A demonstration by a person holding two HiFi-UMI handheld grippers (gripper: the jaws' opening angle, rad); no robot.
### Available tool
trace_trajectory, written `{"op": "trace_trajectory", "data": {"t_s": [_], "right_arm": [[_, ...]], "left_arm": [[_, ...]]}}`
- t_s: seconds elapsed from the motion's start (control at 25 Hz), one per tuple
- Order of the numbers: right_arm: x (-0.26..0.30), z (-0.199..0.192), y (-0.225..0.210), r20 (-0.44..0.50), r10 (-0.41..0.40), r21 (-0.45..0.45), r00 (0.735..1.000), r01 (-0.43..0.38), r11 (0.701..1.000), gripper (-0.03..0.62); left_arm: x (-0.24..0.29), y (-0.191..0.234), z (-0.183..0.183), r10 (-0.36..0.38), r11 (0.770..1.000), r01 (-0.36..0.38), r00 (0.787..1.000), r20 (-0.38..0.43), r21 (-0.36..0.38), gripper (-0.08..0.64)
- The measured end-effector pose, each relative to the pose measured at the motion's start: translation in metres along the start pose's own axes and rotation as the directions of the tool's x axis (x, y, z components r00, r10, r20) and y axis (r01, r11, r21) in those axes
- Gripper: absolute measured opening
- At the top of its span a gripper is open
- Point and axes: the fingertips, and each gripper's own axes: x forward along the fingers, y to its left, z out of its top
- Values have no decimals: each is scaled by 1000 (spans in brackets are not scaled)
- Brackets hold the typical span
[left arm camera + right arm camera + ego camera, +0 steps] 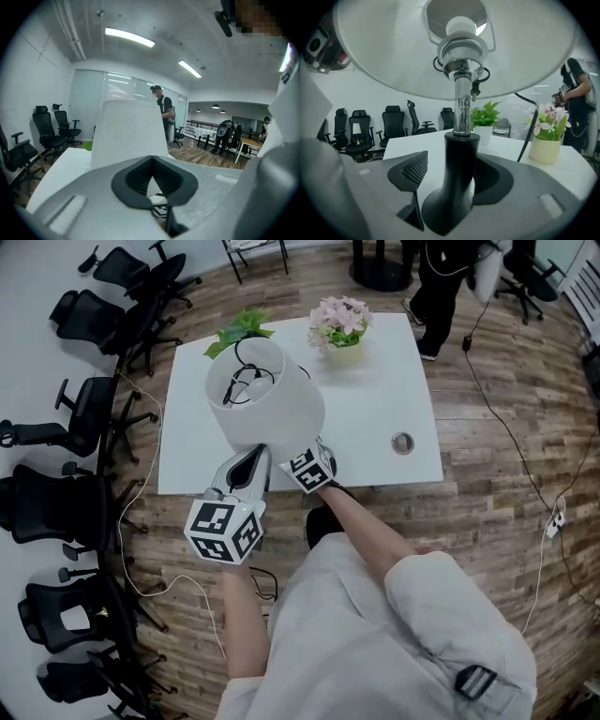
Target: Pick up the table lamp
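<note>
Black-and-white square markers cover both gripper cubes. A pale yellow pot [343, 352] holds pink flowers [340, 318] at the upper centre of the white table [375, 399]; a leafy green plant [242, 329] stands left of it. The white-shaded, black-based table lamp [265, 390] stands at the table's near edge. The right gripper [457, 187] reaches in low, jaws apart around its black stem [459, 159]. The left gripper [246, 470] hovers alongside, tips together, empty.

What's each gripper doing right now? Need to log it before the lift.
Left gripper: shut, nothing in it.
Right gripper: open, jaws either side of the table lamp at its black stem, a gap showing on one side.
</note>
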Motion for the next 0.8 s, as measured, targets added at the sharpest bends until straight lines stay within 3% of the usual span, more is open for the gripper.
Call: {"op": "trace_trajectory", "data": {"t_s": [0.08, 0.2, 0.8], "right_arm": [[7, 0, 0, -9, -6, -5, 1000, 6, 1000, 272], [10, -3, -9, -15, -33, 0, 999, 33, 999, 161], [4, 3, -2, -6, 36, 1, 999, -36, 999, 160]], "left_arm": [[-1, 6, 1, 6, 1000, -6, 1000, 6, -10, 0], [0, 13, 2, 15, 1000, -15, 1000, 12, -23, 0], [-5, 37, 17, 68, 997, -67, 997, 40, -25, 0]]}}
